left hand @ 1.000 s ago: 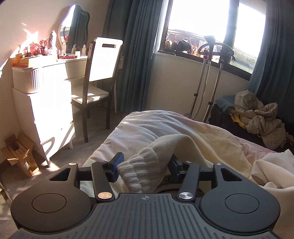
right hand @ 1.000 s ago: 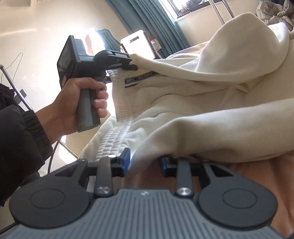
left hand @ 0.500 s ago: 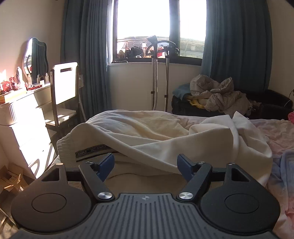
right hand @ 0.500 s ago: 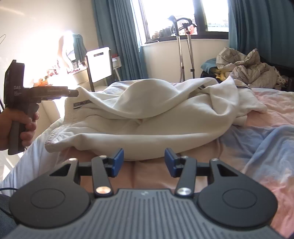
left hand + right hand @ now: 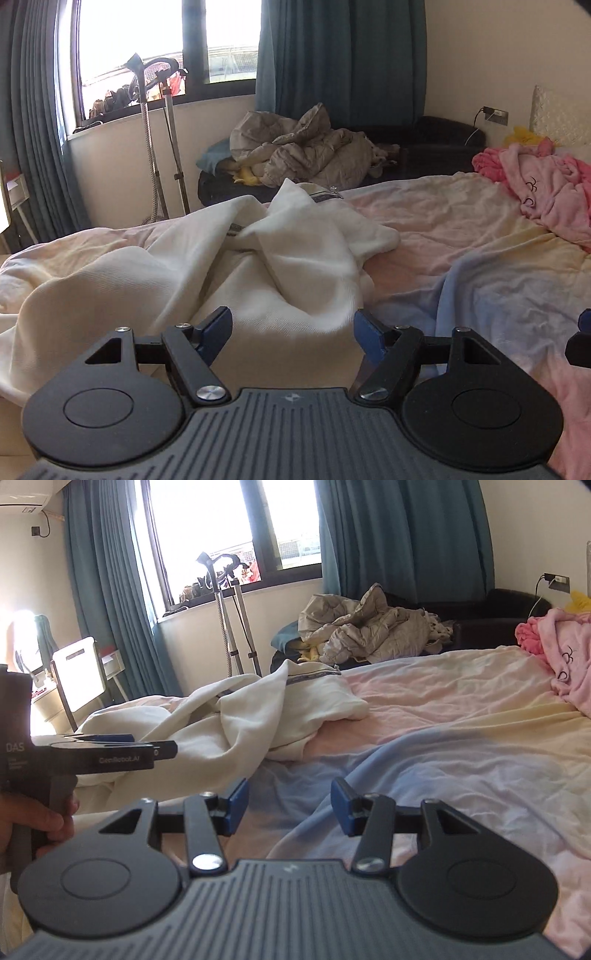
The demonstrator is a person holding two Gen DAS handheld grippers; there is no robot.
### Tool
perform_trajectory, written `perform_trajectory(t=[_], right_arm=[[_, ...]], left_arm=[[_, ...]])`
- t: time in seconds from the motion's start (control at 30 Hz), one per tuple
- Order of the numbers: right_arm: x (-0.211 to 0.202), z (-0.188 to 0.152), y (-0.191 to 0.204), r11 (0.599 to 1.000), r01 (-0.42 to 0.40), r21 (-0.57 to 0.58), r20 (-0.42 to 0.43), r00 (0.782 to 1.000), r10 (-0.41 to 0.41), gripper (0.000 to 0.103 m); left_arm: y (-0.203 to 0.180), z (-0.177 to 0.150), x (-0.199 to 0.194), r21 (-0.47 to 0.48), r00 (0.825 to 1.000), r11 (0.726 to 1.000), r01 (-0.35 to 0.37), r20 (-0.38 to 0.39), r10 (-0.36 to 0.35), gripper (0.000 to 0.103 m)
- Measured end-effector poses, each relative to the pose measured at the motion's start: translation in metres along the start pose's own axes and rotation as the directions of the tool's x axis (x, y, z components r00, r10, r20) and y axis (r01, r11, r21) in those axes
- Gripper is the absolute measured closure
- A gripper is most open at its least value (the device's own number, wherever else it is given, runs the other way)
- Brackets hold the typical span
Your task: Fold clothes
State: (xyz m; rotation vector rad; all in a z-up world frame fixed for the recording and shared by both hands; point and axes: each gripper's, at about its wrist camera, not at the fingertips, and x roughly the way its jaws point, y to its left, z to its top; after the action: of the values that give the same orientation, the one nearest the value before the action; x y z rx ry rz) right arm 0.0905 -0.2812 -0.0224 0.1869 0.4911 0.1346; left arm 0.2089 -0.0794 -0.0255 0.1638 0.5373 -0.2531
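1. Left gripper [image 5: 291, 334] with jaws apart, empty, just opened wider; right gripper [image 5: 290, 806] likewise parted, bare.
2. Cream sweatshirt [image 5: 258, 266] heaped on the pastel bedspread [image 5: 480, 258].
3. Probably soft, limp, light; best pinched at ribbed hem or shoulders.

A cream-white, thick knit cotton garment [image 5: 288, 266] is lying crumpled on a bed covered by a pastel pink, yellow and blue sheet [image 5: 480, 258]. It is sprawling in loose folds across the left side of the bed, bunching into a raised peak toward the far edge. A dark striped band is showing along one upturned edge near that peak. One rounded corner is spilling rightward onto the sheet.
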Motion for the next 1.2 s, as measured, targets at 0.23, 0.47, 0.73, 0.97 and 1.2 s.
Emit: perform_trajectory(t=[0.23, 0.47, 0.73, 0.97, 1.2], right_arm=[[0.028, 0.0, -0.028, 0.999, 0.019, 0.04, -0.019, 1.0, -0.018, 0.052], [0.043, -0.002, -0.049, 0.994, 0.001, 0.108, -0.04, 0.999, 0.003, 0.052], [0.043, -0.006, -0.061, 0.984, 0.012, 0.18, -0.043, 0.999, -0.004, 0.051], [0.04, -0.008, -0.058, 0.985, 0.01, 0.173, -0.042, 0.999, -0.002, 0.051], [0.023, -0.01, -0.062, 0.977, -0.013, 0.215, 0.0, 1.0, 0.014, 0.052]], left_arm=[[-0.044, 0.009, 0.083, 0.063, 0.989, 0.988, -0.144, -0.032, 0.146, 0.027], [-0.052, 0.005, 0.128, 0.079, 0.955, 0.965, -0.251, -0.14, 0.26, 0.052], [-0.068, 0.01, 0.108, 0.2, 0.955, 0.948, -0.248, -0.113, 0.274, 0.092], [-0.072, 0.024, 0.03, 0.166, 0.99, 0.979, -0.121, -0.047, 0.13, 0.094], [-0.044, -0.007, -0.076, 0.024, 1.0, 0.999, 0.026, -0.005, -0.026, 0.094]])
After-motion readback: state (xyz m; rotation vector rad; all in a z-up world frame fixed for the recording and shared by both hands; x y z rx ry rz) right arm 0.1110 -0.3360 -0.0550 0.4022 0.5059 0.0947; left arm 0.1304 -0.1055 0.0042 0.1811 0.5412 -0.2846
